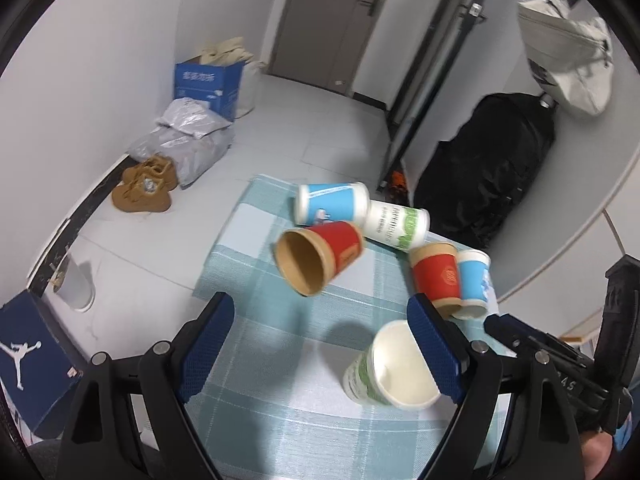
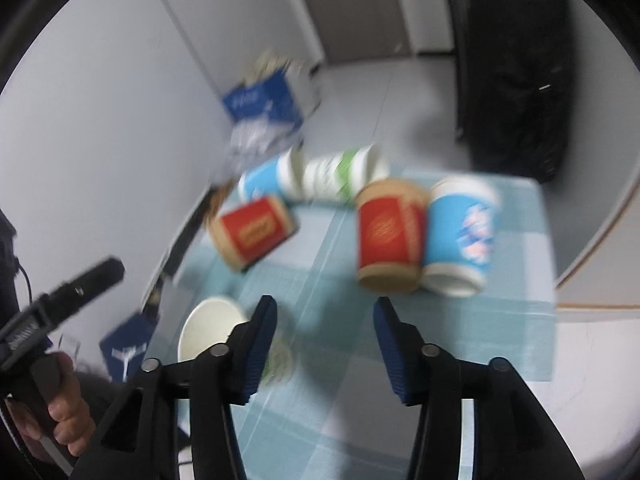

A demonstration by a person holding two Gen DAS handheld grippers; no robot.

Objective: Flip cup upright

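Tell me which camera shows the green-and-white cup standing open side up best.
Left wrist view: the upright green-and-white cup is sharp, its open mouth and printed side visible. The right wrist view is blurred, and the right gripper hides part of it.

White walls (image 1: 100,60) close in a pale tiled floor (image 1: 312,128), a grey door (image 1: 332,20) at the far end. Far left, a blue carton (image 1: 208,88), grey plastic bags (image 1: 188,140), brown shoes (image 1: 144,184). Right, a black backpack (image 1: 492,168). Near, a checked tablecloth (image 1: 280,360).
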